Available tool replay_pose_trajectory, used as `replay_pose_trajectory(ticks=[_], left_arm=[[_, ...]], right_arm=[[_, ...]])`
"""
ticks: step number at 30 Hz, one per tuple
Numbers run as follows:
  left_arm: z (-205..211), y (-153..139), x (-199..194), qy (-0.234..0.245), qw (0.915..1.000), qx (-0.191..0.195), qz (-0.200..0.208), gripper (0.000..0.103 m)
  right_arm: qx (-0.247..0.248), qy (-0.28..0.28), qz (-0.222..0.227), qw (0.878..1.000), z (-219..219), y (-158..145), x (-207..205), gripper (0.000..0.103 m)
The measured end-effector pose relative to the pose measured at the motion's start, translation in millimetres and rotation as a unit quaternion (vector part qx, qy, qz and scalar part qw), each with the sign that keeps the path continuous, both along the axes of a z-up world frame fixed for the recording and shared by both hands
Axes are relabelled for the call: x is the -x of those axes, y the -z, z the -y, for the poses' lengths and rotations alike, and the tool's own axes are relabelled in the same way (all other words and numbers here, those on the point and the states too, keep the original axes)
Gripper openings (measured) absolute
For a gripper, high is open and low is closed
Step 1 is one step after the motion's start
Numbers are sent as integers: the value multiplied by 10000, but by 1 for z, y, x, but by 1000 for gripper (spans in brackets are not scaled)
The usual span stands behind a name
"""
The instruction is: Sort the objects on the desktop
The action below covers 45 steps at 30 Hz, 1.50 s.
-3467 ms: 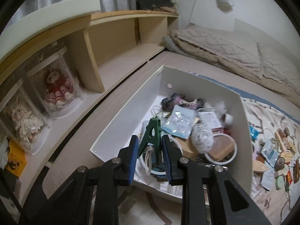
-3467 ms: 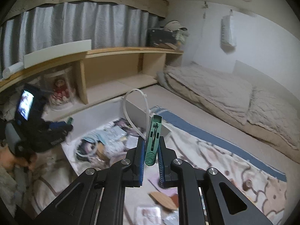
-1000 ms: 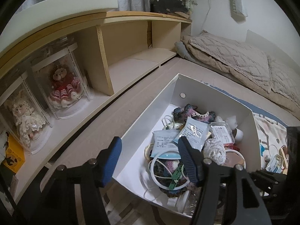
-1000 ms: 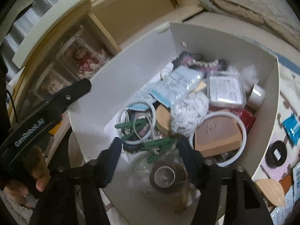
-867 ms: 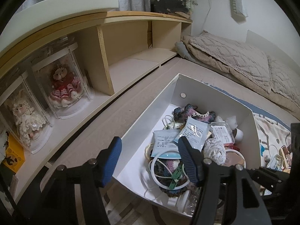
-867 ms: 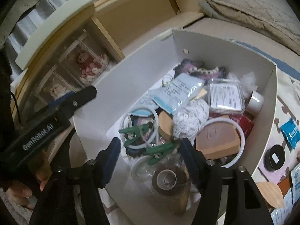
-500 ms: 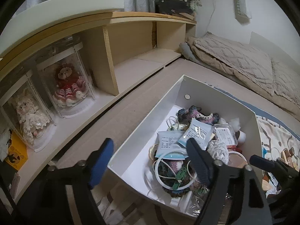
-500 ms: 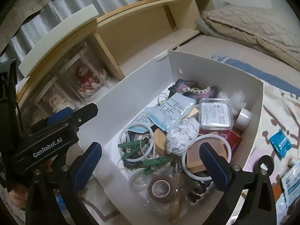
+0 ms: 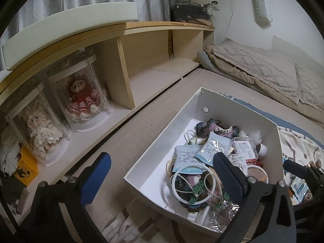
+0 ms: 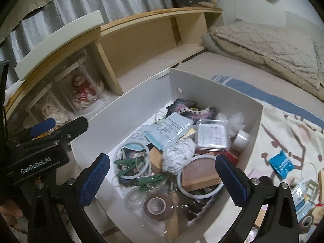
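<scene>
A white cardboard box (image 9: 154,141) (image 10: 129,109) stands on the floor, full of small items: green clothespins (image 10: 151,181) (image 9: 197,190), white rings (image 10: 199,175), blue sachets (image 10: 168,130), a string ball (image 10: 178,156), a tape roll (image 10: 157,204) and a clear plastic case (image 10: 211,135). My left gripper (image 9: 162,179) is open and empty, above the box's near left edge. My right gripper (image 10: 162,179) is open and empty, above the box's near end.
A wooden shelf unit (image 9: 141,64) with two cased dolls (image 9: 83,99) runs along the left. A folded beige blanket (image 9: 263,73) lies at the back right. Loose sachets and small items (image 10: 281,165) lie on the patterned mat right of the box.
Both grippers held green clothespins earlier. Both have opened wide, and the clothespins now lie in the box. Both grippers have pulled back and up from the box.
</scene>
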<state>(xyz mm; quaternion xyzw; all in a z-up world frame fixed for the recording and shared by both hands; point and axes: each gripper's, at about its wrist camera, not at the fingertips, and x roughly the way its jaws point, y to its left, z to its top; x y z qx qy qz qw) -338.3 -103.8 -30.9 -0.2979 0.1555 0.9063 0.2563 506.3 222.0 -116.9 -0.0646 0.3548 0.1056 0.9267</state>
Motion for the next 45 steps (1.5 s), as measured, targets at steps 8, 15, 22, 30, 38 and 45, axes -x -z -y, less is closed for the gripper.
replay_pose_trajectory(ticks=[8,15,22,30,38,45], left_arm=[[3,-9,-6,-18,9999,-131,-7,103],[5,-17,-14,37,9997,-243,-43,103],[6,-22,-22,127,9994,-303,-73,103],[2,-33,-36,283,9989,-306,-211,103],[-4,-46,-54,511,9971,-474,-295,103],[-13,-55,-74,723,9950,-631,-289,103]], right_arm=[[-109,206,364,9991,15,-21,13,103],[-190,332,791,9961,23,-47,28,103],[-159,559,1102,9922,36,-66,42,103],[30,796,1338,9878,45,-86,56,103],[230,949,1495,9839,59,-104,75,103],[485,1034,1546,9814,72,-116,102,103]])
